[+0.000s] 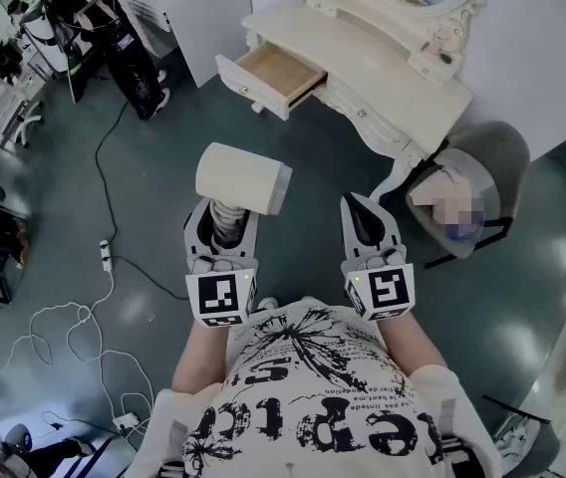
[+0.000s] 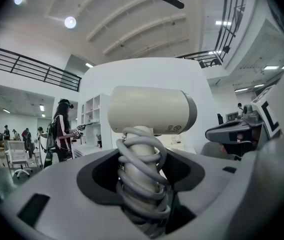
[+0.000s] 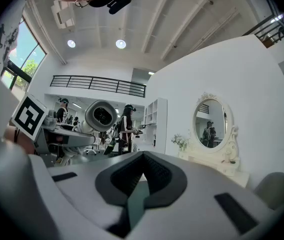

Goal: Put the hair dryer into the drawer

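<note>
A cream hair dryer (image 1: pixel 241 179) stands upright with its grey cord wound round the handle. My left gripper (image 1: pixel 223 225) is shut on that wrapped handle. In the left gripper view the hair dryer (image 2: pixel 149 111) rises from between the jaws of the left gripper (image 2: pixel 142 184), barrel lying across. My right gripper (image 1: pixel 365 217) hangs beside it, shut and holding nothing. The right gripper view shows the right gripper (image 3: pixel 142 181) with its jaws together and the hair dryer (image 3: pixel 101 116) off to the left. The wooden drawer (image 1: pixel 278 76) of the white dressing table (image 1: pixel 383 58) stands pulled open ahead, apart from both grippers.
A grey chair (image 1: pixel 487 162) sits right of the table's curved leg. White cables and a power strip (image 1: pixel 106 257) trail over the dark floor at the left. A white cabinet (image 1: pixel 178 8) stands at the back left, with people and desks beyond.
</note>
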The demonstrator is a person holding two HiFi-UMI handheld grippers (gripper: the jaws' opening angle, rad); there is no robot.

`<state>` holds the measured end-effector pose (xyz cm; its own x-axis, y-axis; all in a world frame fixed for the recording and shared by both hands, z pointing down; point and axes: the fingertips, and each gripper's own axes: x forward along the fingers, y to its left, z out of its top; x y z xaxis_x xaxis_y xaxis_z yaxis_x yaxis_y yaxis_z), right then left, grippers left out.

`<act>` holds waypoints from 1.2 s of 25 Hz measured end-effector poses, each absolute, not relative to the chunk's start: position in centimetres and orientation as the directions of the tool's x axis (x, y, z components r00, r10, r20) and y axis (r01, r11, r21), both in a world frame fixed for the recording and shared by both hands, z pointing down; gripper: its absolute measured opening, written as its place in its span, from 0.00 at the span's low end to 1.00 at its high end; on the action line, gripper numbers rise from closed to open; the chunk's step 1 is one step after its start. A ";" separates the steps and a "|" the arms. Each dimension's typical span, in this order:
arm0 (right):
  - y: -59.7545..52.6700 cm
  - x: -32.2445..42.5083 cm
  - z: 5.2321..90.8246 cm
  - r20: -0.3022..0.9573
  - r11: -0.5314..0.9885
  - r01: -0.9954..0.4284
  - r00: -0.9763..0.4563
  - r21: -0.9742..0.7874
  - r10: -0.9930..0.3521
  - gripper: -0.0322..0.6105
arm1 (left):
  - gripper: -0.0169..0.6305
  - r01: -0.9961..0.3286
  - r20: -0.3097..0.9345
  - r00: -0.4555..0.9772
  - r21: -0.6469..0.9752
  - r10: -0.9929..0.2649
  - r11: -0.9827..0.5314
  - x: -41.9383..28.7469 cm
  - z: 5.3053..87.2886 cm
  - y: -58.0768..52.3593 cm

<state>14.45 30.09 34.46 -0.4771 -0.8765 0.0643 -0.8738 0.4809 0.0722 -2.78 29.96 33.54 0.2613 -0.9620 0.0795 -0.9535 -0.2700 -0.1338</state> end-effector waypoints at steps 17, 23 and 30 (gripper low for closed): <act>28.6 18.1 35.8 0.070 0.478 -0.878 -0.476 0.020 -0.877 0.08 | 0.42 -0.958 0.065 0.253 -0.121 -0.965 -0.259 0.3 34.0 29.1; 27.7 18.2 36.5 0.081 0.507 -0.862 -0.505 0.010 -0.860 0.08 | 0.42 -0.966 0.081 0.224 -0.110 -0.971 -0.232 0.0 34.9 28.8; 24.1 15.2 37.7 0.092 0.517 -0.855 -0.514 0.018 -0.853 0.08 | 0.42 -0.970 0.074 0.215 -0.097 -0.974 -0.222 -3.1 35.9 25.5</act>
<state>15.17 24.11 37.69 -0.5139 -0.8529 0.0925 -0.8555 0.5175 0.0185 -3.12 25.46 35.92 0.2152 -0.9737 0.0743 -0.9703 -0.2218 -0.0969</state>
